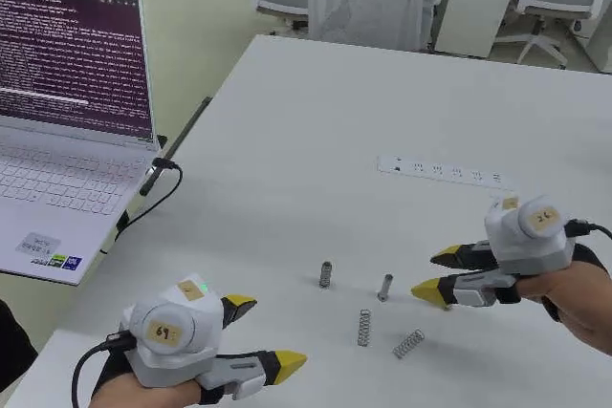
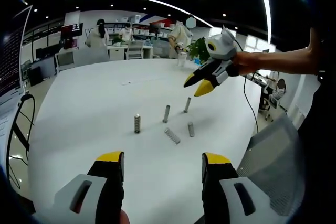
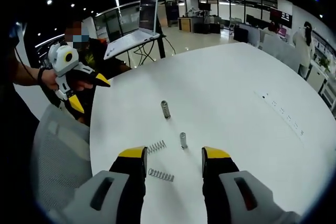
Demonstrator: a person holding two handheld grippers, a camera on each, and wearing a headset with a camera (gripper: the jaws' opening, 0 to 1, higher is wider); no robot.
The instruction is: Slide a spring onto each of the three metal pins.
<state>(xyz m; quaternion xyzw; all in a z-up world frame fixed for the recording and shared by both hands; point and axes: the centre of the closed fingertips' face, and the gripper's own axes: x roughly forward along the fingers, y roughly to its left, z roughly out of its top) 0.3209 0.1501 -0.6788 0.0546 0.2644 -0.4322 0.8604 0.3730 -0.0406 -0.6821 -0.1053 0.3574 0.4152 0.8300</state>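
Both pairs of jaws stand open and hold nothing. The left gripper [image 1: 263, 332] has its yellow tips spread wide, and the right gripper [image 1: 438, 274] has its tips parted as well.

On the white table [image 1: 335, 112] a bare pin [image 1: 384, 287] stands upright. The right gripper's lower tip is near this pin on its right side but not touching it. In the right gripper view the bare pin [image 3: 183, 140] stands just ahead of the gap between that gripper's jaws.

In the head view a second pin [image 1: 326, 264] stands upright a short way to the left of the bare pin, with a fitted spring [image 1: 325, 277] round it.

Two springs lie flat on the person's side of the bare pin. The first loose spring [image 1: 363, 328] lies near the pin. The second loose spring [image 1: 408, 343] lies just beside the first, toward the right gripper.

The left gripper is well apart from the bare pin, to its left and nearer the person. A power strip [image 1: 440, 171] lies beyond the pin, and an open laptop [image 1: 67, 93] sits far off to the pin's left.
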